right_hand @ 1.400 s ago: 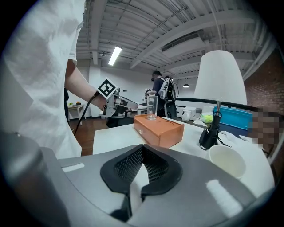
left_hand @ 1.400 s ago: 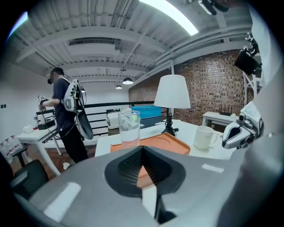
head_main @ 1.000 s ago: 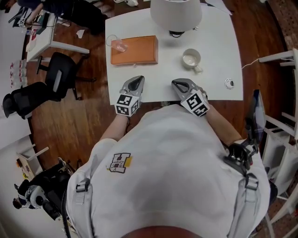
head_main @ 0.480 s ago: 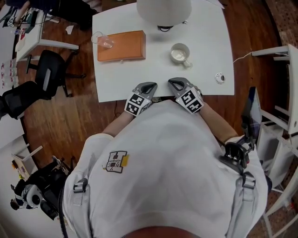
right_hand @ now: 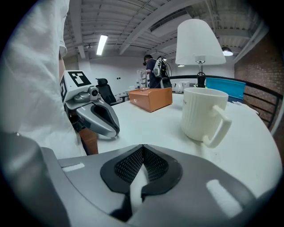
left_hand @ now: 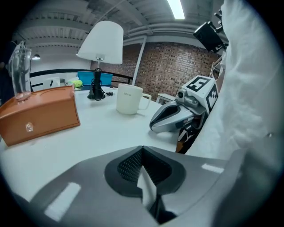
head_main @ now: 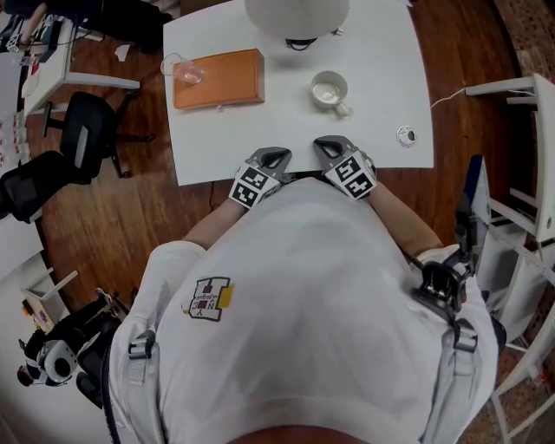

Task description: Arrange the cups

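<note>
A white ribbed mug (head_main: pixel 330 90) stands on the white table (head_main: pixel 251 130), right of centre; it also shows in the left gripper view (left_hand: pixel 128 99) and the right gripper view (right_hand: pixel 203 116). A clear glass cup (head_main: pixel 185 69) stands upright at the left end of an orange box (head_main: pixel 221 78), where the left gripper view shows this glass cup (left_hand: pixel 20 71) on the box's top. My left gripper (head_main: pixel 276 154) and right gripper (head_main: pixel 323 143) rest side by side at the table's near edge, both shut and empty, well short of either cup.
A lamp with a white shade (head_main: pixel 295 13) stands at the table's far edge. A small round object (head_main: pixel 406 134) lies near the right edge. Black office chairs (head_main: pixel 87 130) stand on the wooden floor to the left, and a white rack (head_main: pixel 520 130) to the right.
The left gripper has moved right, closer to the right gripper, and both sit lower at the table's near edge. The cups have not moved.
</note>
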The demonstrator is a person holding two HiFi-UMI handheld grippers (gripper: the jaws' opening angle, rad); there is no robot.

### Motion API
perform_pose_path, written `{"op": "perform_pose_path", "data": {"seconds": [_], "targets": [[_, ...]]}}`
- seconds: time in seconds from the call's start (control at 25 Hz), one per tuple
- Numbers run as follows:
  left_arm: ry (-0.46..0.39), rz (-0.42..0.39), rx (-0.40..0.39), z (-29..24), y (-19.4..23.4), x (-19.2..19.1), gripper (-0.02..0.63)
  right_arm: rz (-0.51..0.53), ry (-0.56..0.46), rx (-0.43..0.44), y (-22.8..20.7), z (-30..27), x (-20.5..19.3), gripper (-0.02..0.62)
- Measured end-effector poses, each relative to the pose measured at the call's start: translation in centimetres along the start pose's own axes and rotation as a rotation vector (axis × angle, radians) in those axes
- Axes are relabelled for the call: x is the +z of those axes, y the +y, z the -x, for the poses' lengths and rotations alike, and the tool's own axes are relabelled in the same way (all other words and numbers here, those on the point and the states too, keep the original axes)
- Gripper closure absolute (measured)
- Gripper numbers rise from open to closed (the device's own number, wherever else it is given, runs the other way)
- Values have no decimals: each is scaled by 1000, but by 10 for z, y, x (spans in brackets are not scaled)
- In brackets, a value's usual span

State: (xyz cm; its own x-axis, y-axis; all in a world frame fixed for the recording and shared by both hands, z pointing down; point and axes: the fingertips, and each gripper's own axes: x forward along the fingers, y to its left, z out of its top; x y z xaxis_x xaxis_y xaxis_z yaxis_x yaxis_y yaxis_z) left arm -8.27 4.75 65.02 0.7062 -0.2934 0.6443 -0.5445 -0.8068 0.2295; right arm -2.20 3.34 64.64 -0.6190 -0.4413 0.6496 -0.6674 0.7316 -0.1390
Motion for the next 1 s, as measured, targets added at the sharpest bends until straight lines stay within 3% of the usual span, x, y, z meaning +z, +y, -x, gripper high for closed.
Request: {"op": "perform_pose_path", "data": {"seconds": [1.0], "targets": [[15,12,26,-1,6,-1,606,50,4,13,3,0,-2,595]]}}
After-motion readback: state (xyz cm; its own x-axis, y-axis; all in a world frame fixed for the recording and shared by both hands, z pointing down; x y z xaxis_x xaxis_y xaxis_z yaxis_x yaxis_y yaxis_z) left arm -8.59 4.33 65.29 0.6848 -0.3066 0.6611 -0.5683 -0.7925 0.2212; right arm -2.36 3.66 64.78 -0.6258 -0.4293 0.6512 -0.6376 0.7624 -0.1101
